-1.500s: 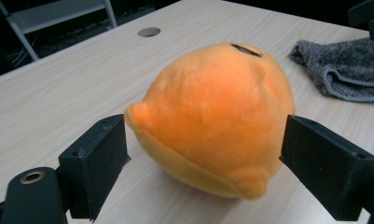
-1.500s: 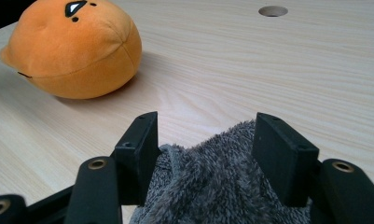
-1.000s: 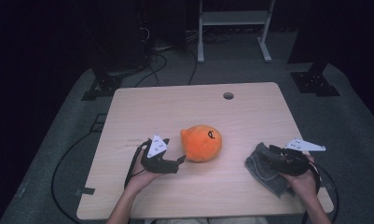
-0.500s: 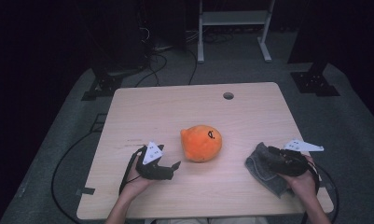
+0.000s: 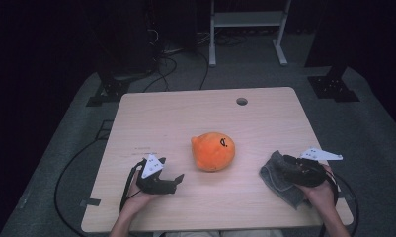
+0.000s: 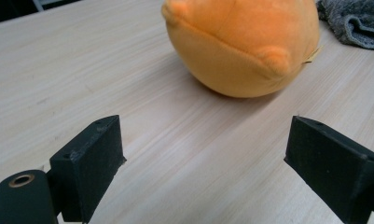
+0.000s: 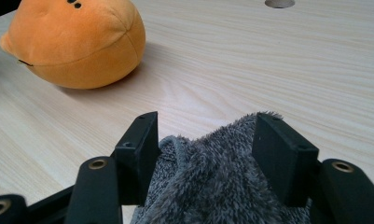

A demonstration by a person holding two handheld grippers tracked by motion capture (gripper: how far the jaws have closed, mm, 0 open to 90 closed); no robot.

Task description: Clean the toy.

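At the near right edge of the table [image 5: 264, 106], the right gripper [image 5: 290, 170] had its jaws around a bunched grey cloth [image 5: 274, 177], the pads pressing its folds. At the near left, the left gripper [image 5: 178, 180] stood with jaws wide and nothing between them, having just been opening. Farther in, mid-table between them, sat the orange plush toy [image 5: 213, 151], apart from both.
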